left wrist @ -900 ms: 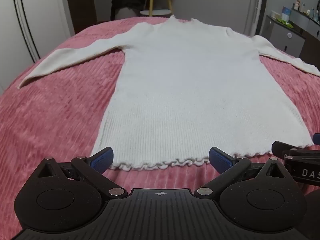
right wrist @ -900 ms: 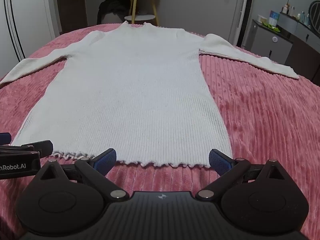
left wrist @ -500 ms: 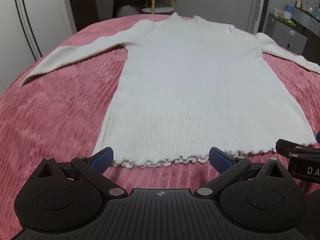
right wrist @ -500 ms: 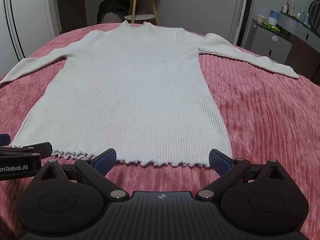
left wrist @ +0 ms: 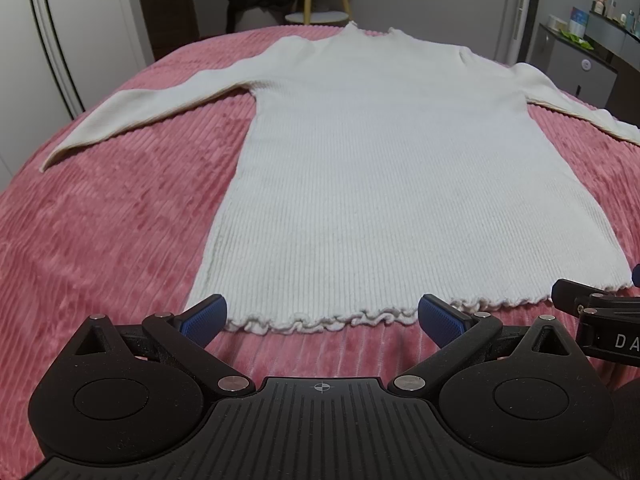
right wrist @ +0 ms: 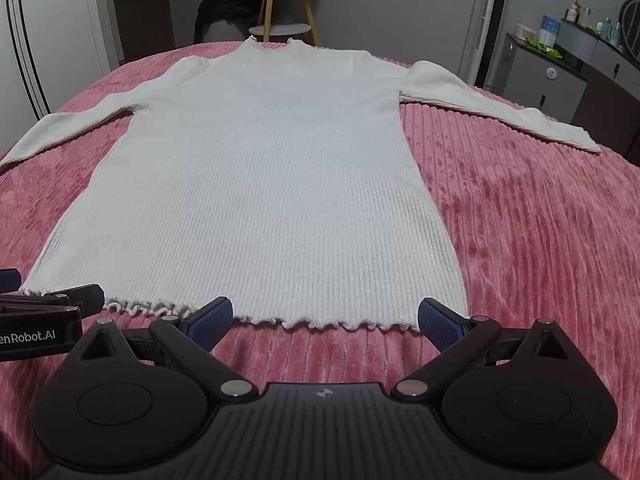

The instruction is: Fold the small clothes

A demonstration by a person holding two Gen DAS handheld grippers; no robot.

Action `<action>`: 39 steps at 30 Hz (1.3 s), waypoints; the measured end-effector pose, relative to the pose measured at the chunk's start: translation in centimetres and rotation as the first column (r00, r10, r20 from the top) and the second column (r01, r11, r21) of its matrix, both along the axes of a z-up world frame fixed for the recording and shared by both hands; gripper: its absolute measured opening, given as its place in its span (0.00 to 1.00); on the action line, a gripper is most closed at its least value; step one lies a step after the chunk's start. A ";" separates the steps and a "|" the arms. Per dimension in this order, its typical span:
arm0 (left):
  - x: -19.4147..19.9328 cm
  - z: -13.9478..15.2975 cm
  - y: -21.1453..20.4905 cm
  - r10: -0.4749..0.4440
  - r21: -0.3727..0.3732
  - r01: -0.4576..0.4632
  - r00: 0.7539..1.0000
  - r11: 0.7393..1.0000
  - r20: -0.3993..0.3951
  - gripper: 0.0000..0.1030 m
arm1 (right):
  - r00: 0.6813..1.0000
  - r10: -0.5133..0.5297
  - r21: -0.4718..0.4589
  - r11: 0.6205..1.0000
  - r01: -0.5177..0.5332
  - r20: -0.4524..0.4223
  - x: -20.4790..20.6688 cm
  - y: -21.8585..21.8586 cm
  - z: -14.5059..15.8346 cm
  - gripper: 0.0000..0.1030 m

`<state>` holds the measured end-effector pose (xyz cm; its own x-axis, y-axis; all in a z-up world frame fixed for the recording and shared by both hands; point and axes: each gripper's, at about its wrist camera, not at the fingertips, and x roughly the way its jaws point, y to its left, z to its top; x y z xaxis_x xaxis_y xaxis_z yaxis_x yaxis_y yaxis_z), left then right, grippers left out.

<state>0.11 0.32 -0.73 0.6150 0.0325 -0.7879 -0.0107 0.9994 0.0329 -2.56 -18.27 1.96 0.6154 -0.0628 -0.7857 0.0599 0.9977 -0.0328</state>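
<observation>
White ribbed long-sleeved sweater (left wrist: 400, 184) lies flat, sleeves spread, on the pink corduroy bedspread (left wrist: 100, 240). Left gripper (left wrist: 320, 316) and right gripper (right wrist: 324, 314) hover level at its ruffled hem, side by side, jaws wide, holding nothing.

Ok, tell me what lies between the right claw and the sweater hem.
Only a strip of bare pink bedspread, seen in the right wrist view. The open right claw sits just short of the sweater hem, not touching it.
</observation>
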 end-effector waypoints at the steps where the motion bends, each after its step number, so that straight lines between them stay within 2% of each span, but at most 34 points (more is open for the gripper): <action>1: 0.0 0.1 -0.1 0.000 0.000 0.000 1.000 1.000 0.000 1.00 | 1.000 0.000 0.001 1.000 0.000 0.000 0.0 0.0 0.0 0.96; 39: -0.1 -0.1 0.0 0.004 0.013 -0.004 1.000 1.000 -0.007 1.00 | 1.000 -0.007 0.020 1.000 0.007 -0.010 0.0 -0.2 -0.1 0.96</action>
<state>0.03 0.27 -0.79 0.6093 0.0453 -0.7917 -0.0141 0.9988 0.0462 -2.56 -18.49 1.82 0.6075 -0.0511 -0.7927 0.0669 0.9977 -0.0130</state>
